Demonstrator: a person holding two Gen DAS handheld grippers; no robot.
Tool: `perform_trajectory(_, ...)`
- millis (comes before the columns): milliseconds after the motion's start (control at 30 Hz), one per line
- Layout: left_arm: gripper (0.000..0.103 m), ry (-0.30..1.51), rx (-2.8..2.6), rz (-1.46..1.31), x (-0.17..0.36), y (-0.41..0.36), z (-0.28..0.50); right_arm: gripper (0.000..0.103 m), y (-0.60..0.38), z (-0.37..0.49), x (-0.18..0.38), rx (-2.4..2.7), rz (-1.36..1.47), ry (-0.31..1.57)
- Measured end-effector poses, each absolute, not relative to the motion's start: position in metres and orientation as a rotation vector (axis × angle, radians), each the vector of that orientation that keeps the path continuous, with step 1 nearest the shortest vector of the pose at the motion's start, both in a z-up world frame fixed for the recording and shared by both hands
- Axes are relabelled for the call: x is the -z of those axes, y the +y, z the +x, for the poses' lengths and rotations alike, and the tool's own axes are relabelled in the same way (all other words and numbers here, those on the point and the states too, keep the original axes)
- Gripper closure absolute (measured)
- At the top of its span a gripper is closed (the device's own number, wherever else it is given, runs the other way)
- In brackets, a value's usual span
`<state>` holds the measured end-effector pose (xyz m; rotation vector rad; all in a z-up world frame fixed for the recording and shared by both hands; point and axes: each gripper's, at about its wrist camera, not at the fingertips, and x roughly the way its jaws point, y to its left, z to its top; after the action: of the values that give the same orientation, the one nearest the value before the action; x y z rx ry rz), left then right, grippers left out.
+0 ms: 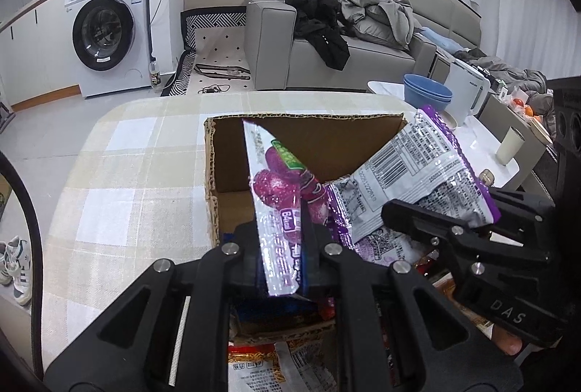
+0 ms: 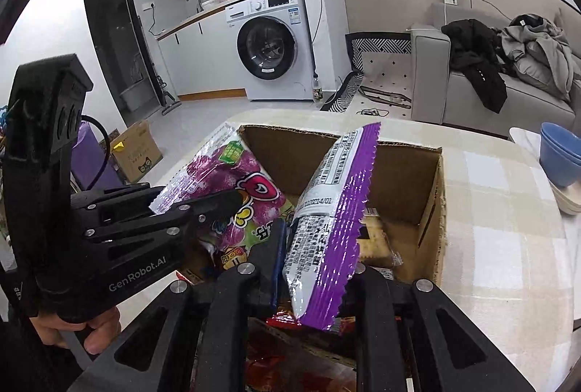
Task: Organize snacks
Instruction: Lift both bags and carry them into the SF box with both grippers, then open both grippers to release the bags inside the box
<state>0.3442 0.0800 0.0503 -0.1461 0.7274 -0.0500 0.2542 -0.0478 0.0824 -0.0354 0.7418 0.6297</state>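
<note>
2 purple snack packets (image 1: 279,196) (image 2: 326,228), both held over 1 open cardboard box (image 1: 212,174) (image 2: 432,210). Left gripper (image 1: 281,246) jaws pinch the grape-print packet; right gripper (image 2: 312,268) jaws pinch the other, barcode side (image 1: 410,174) showing. More snacks inside box, approx 1 biscuit pack (image 2: 374,239) visible. Box sits on checked tablecloth (image 1: 127,156). 2 stacked blue bowls (image 1: 428,94) nearby.

tablecloth (image 1: 120,174): beige-white plaid | box (image 1: 312,138): brown | bowls (image 1: 428,94): blue | packets (image 2: 337,228): purple, silver
</note>
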Motion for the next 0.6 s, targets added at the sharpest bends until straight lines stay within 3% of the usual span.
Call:
perform_trajectory(200,0.092,0.728,0.051,-0.146,-0.055,0.084,0.335,0.080,-0.068,0.253,-0.088,-0.595,-0.010,0.714)
perform_trajectory(267,0.087,0.725,0.051,-0.145,-0.057,0.087,0.329,0.078,-0.077,0.251,-0.089,-0.587,0.005,0.708)
perform_trajectory(367,0.075,0.717,0.057,-0.142,-0.062,0.087,0.319,0.075,-0.086,0.248,-0.092,-0.577,0.020,0.700)
perform_trajectory(433,0.055,0.712,0.060,-0.139,-0.067,0.086,0.312,0.074,-0.092,0.247,-0.094,-0.577,0.017,0.696)
perform_trajectory(600,0.032,0.680,0.063,-0.145,-0.079,0.085,0.292,0.074,-0.089,0.244,-0.091,-0.593,-0.031,0.709)
